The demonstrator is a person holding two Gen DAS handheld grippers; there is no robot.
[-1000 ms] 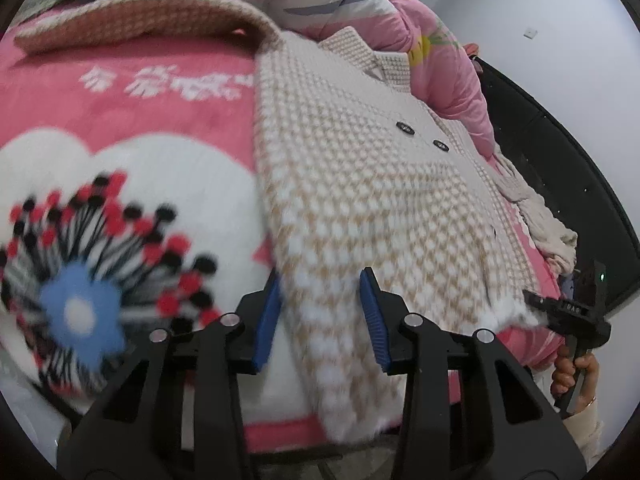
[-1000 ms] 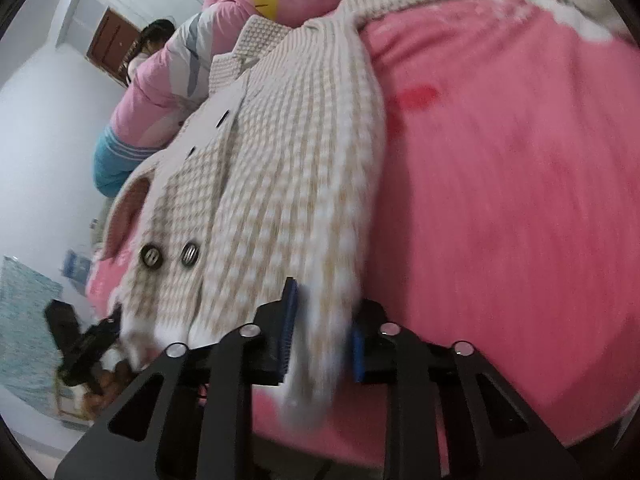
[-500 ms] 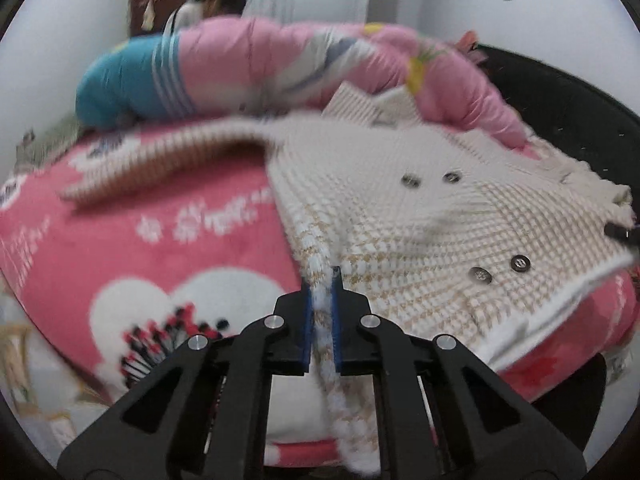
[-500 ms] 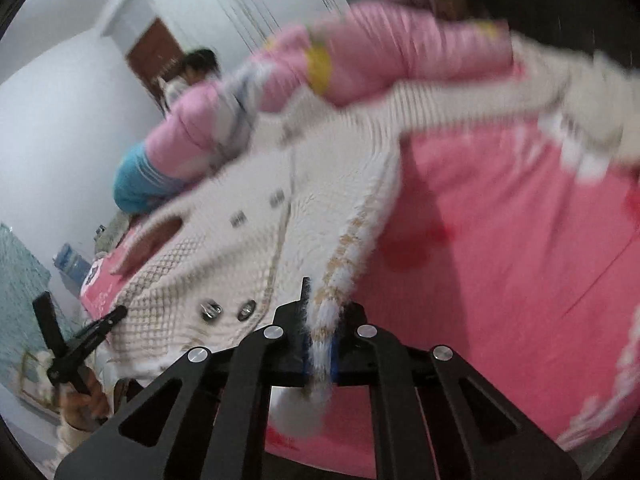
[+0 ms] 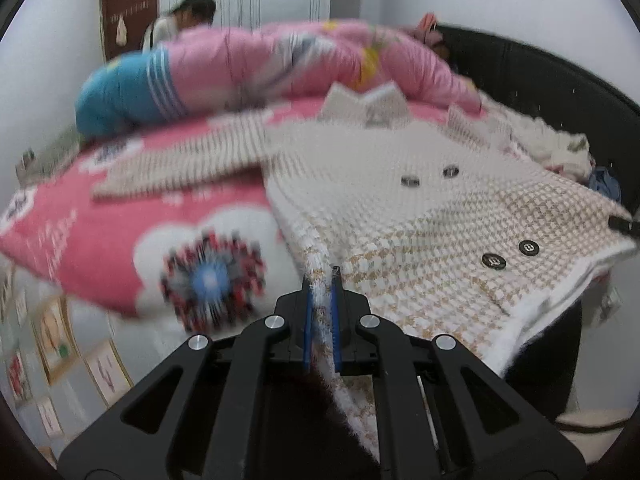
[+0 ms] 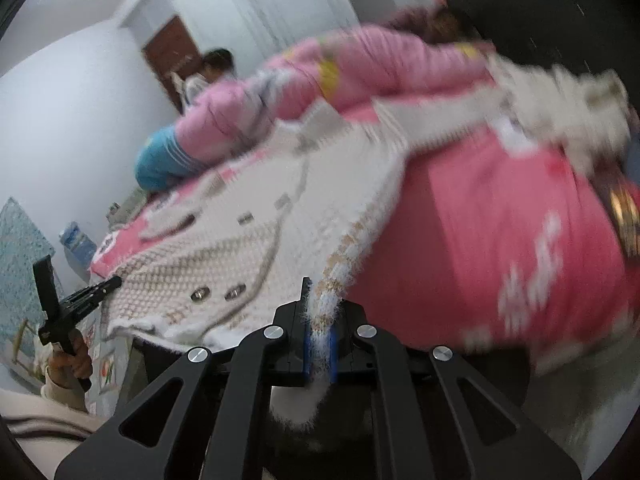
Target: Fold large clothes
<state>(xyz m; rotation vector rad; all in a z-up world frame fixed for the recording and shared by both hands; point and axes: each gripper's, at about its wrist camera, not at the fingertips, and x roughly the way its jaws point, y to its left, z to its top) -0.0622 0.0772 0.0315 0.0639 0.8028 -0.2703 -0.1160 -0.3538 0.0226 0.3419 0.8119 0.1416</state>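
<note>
A cream and tan houndstooth knit coat (image 5: 420,208) with dark buttons lies spread on a pink bed, sleeves out to both sides. My left gripper (image 5: 321,320) is shut on the coat's lower left hem corner and holds it lifted off the bed edge. My right gripper (image 6: 319,344) is shut on the lower right hem corner of the coat (image 6: 248,248). The left gripper also shows in the right wrist view (image 6: 108,284), and the right gripper's tip shows at the left wrist view's right edge (image 5: 624,224).
The bed's pink blanket (image 5: 120,220) has white and flower prints. A rolled pink and blue quilt (image 5: 240,68) lies along the far side. A black headboard (image 5: 540,92) curves at the right. A person (image 5: 188,16) stands by a brown door.
Both grippers closed on the coat's hem corners and drew back from the bed, lifting the hem edge; the views now look more level across the bed.
</note>
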